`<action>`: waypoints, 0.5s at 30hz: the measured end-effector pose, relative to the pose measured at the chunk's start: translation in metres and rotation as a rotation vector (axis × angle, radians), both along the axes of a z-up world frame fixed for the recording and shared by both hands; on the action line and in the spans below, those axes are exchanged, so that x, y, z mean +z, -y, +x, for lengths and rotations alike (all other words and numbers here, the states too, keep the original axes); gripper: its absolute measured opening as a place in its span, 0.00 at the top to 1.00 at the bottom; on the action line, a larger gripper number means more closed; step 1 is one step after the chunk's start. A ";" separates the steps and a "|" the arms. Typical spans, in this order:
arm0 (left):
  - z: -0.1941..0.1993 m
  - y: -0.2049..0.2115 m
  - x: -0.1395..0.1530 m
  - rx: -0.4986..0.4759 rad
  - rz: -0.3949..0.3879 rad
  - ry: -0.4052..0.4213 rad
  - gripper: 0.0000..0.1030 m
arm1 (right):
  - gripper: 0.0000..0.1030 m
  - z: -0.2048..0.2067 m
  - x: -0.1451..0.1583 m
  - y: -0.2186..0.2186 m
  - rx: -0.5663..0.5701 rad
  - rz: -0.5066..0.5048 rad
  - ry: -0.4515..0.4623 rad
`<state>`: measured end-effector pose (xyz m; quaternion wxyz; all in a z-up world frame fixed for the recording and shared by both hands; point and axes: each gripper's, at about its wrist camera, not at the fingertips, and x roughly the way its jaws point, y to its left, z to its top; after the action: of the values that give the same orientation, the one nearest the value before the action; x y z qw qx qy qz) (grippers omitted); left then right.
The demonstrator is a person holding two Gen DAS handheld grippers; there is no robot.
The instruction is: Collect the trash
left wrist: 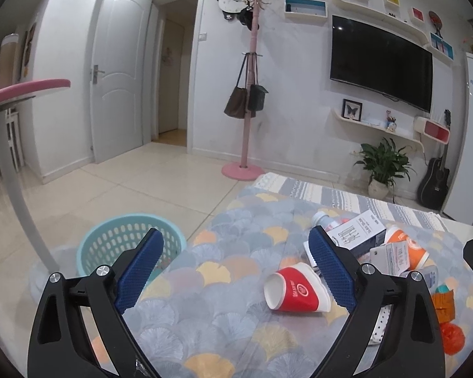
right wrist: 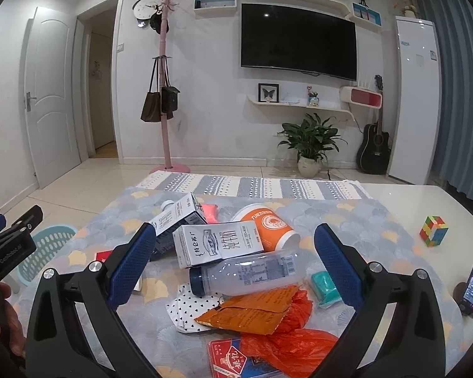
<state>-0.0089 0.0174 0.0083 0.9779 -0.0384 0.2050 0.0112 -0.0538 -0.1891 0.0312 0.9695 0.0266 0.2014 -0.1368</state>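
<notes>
On the counter (right wrist: 394, 195), your trash pile sits under two open grippers.
Your right gripper (right wrist: 236, 260) hangs spread and empty over the clear bottle (right wrist: 246, 272), milk carton (right wrist: 217, 244) at its 12 o'clock, orange wrapper (right wrist: 252, 310) at 6. Your left gripper (left wrist: 236, 266), also wide and empty, has the red cup (left wrist: 294, 288) on its side at 3 o'clock, the teal basket (left wrist: 110, 241) on the floor at 9.

A wall-mounted television (right wrist: 298, 41) hangs on the white wall, a pink coat stand (right wrist: 165, 72) with bags to its left, a potted plant (right wrist: 310, 140), black guitar (right wrist: 373, 148) and white fridge (right wrist: 416, 97) lining the pale tiled floor (left wrist: 116, 189) beyond the worktop's (right wrist: 403, 198) far edge.
</notes>
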 end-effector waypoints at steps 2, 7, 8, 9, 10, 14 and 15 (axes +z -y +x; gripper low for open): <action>0.001 -0.001 -0.001 -0.001 0.002 -0.005 0.12 | 0.08 0.000 0.000 0.000 -0.003 -0.007 -0.001; 0.007 -0.009 -0.003 0.002 -0.017 -0.024 0.12 | 0.08 -0.002 0.001 0.000 -0.002 -0.016 0.004; 0.007 -0.010 -0.003 0.004 -0.018 -0.024 0.12 | 0.08 -0.002 0.001 0.000 -0.002 -0.016 0.006; 0.008 -0.011 -0.003 0.006 -0.016 -0.023 0.12 | 0.08 -0.002 0.001 0.001 -0.002 -0.016 0.006; 0.003 -0.006 -0.003 0.008 -0.012 -0.020 0.12 | 0.08 -0.002 0.001 0.001 -0.001 -0.016 0.005; 0.004 -0.004 -0.005 0.006 -0.008 -0.027 0.12 | 0.08 -0.002 0.001 0.001 0.000 -0.017 0.005; 0.004 -0.004 -0.005 0.006 -0.007 -0.029 0.12 | 0.08 -0.002 0.001 0.000 0.000 -0.018 0.005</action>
<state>-0.0045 0.0217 0.0029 0.9747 -0.0424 0.2190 0.0142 -0.0556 -0.1895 0.0321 0.9703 0.0182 0.1977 -0.1385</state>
